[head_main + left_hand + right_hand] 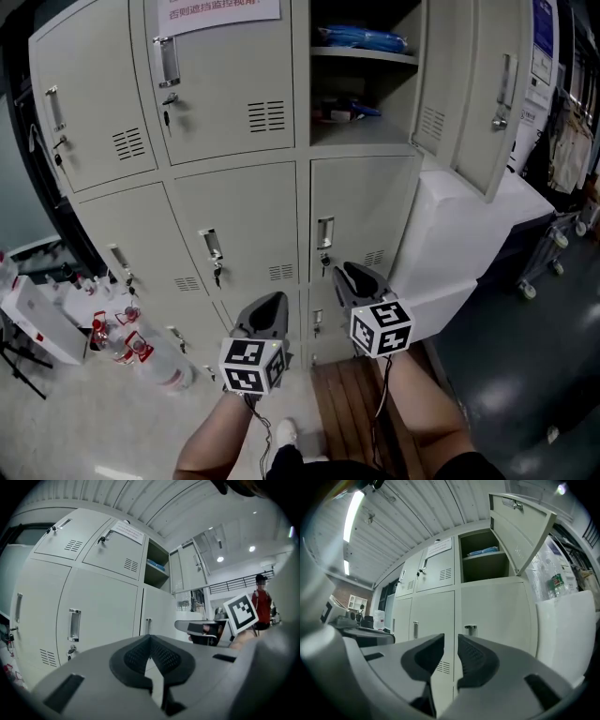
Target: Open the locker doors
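A bank of grey lockers (234, 187) fills the head view. The top right door (483, 94) is swung open; its shelves (361, 56) hold blue items. The other doors are closed. My right gripper (349, 274) points at the middle-row door with the handle (324, 232), a short way off it. Its jaws stand slightly apart with nothing between them (451, 639), and that handle (470, 630) shows just beyond. My left gripper (272, 302) hovers lower left, below the neighbouring door's handle (211, 246), with its tips (150, 639) together and empty.
A white box-like unit (469, 234) stands against the lockers at the right, under the open door. Water bottles (122, 342) and a white carton (37, 319) lie on the floor at the left. Wooden boards (347, 403) are underfoot. A person in red (261, 604) stands far off.
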Available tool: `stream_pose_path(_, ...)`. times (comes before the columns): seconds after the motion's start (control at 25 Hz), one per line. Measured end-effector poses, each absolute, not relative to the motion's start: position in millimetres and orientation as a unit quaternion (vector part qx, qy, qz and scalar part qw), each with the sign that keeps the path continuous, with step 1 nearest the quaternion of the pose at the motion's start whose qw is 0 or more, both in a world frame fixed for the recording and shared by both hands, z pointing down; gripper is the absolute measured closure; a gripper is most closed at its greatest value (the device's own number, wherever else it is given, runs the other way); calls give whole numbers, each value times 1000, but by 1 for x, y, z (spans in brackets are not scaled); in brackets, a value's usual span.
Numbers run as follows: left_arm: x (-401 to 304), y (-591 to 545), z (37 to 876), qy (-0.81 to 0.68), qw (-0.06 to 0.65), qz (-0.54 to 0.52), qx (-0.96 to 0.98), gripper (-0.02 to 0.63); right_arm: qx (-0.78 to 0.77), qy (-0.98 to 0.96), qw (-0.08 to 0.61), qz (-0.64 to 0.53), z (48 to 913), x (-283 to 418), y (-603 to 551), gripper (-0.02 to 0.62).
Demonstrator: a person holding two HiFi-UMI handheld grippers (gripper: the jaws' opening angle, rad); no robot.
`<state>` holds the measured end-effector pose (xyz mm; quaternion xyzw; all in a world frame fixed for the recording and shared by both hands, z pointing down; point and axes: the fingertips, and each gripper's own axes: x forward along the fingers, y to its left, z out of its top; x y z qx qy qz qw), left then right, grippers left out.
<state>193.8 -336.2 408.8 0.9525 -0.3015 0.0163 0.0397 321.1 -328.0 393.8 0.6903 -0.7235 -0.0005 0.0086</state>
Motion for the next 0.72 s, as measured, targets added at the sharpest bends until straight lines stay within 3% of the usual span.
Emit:
stream_pose_path(0.08, 198, -345, 410, -297, 32, 20, 954, 605, 695, -719, 10, 0, 399, 324, -343, 480)
stream_pose_path(0.72, 232, -427, 427, -252, 10, 40, 967, 604, 746, -663, 58, -18, 439, 355, -458, 416)
